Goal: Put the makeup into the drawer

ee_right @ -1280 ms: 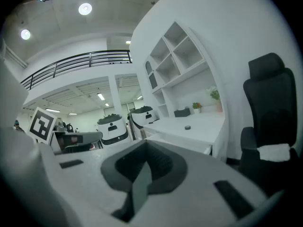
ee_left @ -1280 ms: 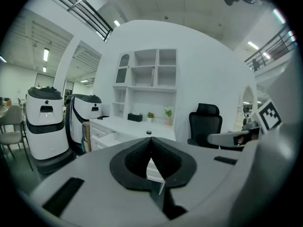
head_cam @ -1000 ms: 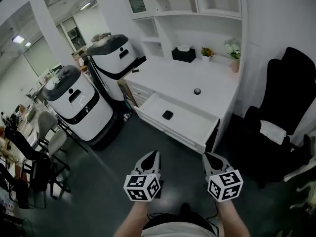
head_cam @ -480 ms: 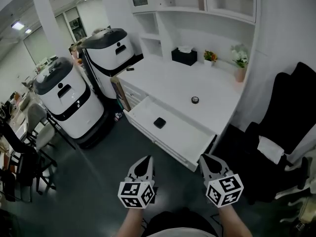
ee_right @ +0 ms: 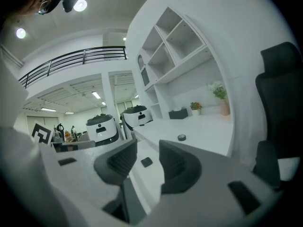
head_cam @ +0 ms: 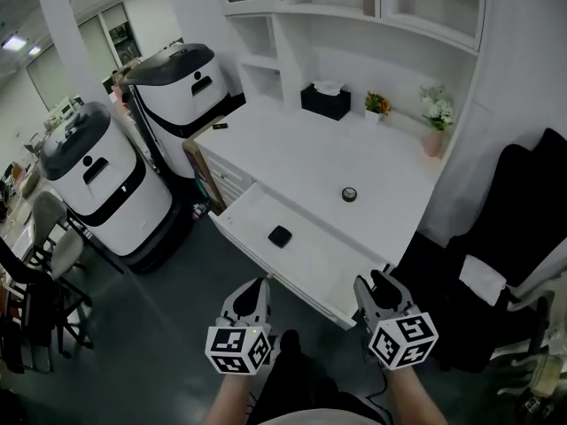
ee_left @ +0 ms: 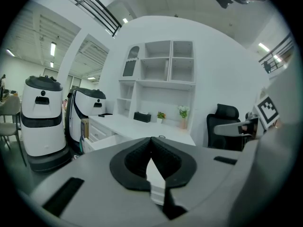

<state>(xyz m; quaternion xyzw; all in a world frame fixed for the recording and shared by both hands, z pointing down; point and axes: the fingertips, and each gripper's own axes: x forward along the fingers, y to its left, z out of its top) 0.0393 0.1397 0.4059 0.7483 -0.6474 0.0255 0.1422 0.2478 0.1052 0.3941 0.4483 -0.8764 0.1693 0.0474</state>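
Makeup (head_cam: 280, 235) in drawer (head_cam: 323, 268) shows in head view, not left gripper view

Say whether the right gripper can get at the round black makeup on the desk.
Probably yes: the right gripper, jaws just opening and empty, faces the round makeup; nothing stands between them.

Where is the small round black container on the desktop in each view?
Head view: the round black container sits right of centre, on the desktop beyond the open drawer.
Left gripper view: a tiny dot near picture centre, on the desktop.
Right gripper view: just right of centre, on the desktop.
Shared landmark: the black tissue box at the desk's back.
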